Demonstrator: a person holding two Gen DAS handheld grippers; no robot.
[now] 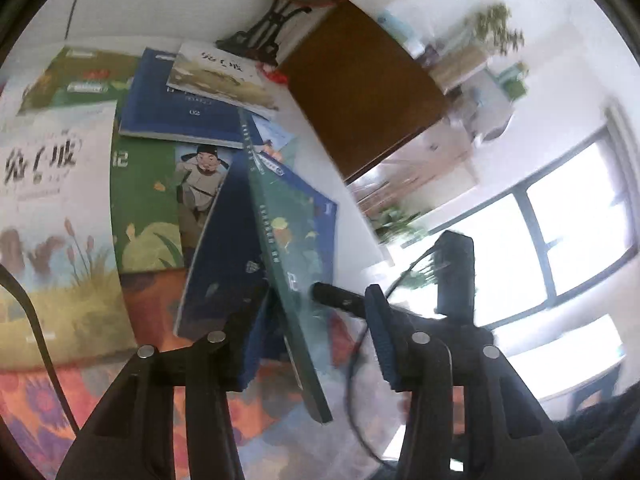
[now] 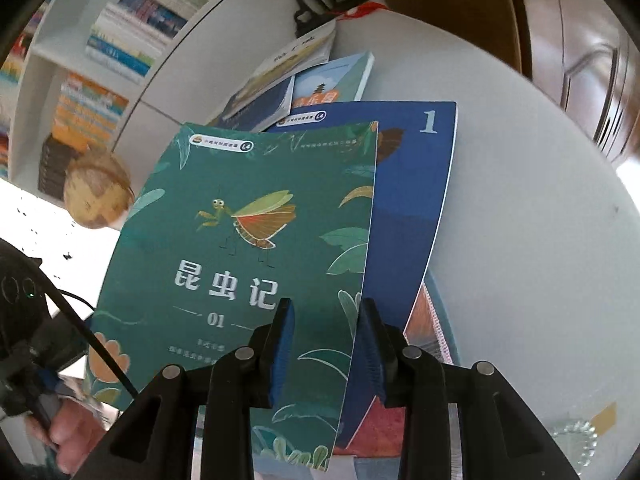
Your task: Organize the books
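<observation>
A green book [image 2: 240, 248] with a mantis on its cover stands tilted on the white round table [image 2: 520, 240], with a blue book [image 2: 412, 184] marked 1 right behind it. My right gripper [image 2: 326, 340] faces both covers; its jaws stand a little apart, with the green book's right edge showing in the gap and nothing pinched. From the left wrist the green book [image 1: 288, 240] appears edge-on between the fingers of my left gripper [image 1: 314, 340]. The blue book [image 1: 224, 248] lies against the left pad, while the right pad stands apart from the green book. The right gripper's fingertip [image 1: 332, 296] touches the green cover.
Several more books lie spread on the table: a white one with reeds [image 1: 48, 220], a green one with a figure [image 1: 160, 200] and a blue one [image 1: 180, 112]. A filled bookshelf [image 2: 100, 60], a black plant stand [image 1: 272, 28] and a brown cabinet [image 1: 360, 92] are close by.
</observation>
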